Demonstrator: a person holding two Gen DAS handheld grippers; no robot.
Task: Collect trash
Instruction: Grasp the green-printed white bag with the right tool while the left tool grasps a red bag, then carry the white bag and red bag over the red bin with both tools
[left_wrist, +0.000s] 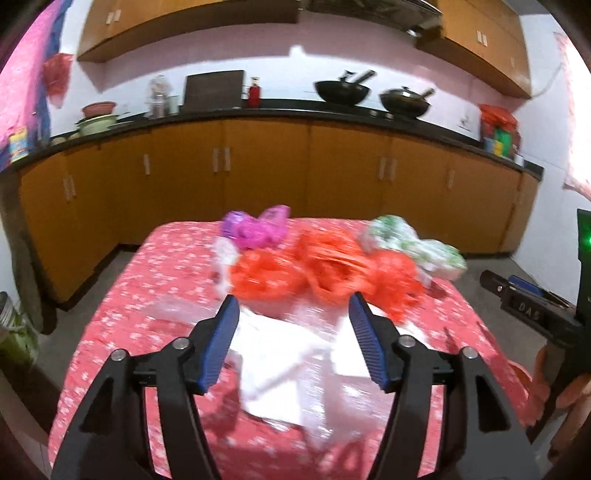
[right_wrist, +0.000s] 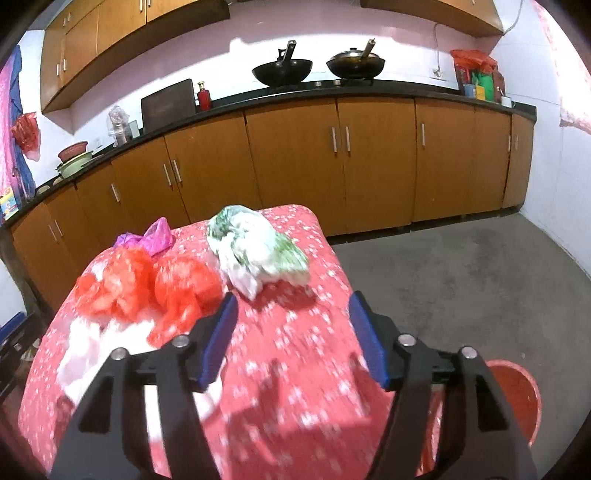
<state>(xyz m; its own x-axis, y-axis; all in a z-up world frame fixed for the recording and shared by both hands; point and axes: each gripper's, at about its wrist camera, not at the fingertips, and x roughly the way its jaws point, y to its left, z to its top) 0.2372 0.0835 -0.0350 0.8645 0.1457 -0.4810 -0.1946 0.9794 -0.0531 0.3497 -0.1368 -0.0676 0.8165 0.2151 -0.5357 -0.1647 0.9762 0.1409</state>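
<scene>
Above a desk (left_wrist: 122, 295) draped in a red floral cloth, the left claw (left_wrist: 293, 310) hangs with its blue-padded fingers (left_wrist: 218, 343) spread wide and nothing between them, aimed at white paper and clear plastic wrap (left_wrist: 291, 365) lying just below. Beyond sit crumpled red bags (left_wrist: 317, 269), a purple bag (left_wrist: 255, 227) and a green-and-white bag (right_wrist: 255, 247). The right claw (right_wrist: 291, 314), equally wide and empty, hovers over bare cloth near the green-and-white bag, a red bucket (right_wrist: 517, 398) on the floor at its right. The right tool's body (seen from the left wrist camera) bears a small label reading "DAS" (left_wrist: 529, 306), though blur leaves the letters uncertain.
</scene>
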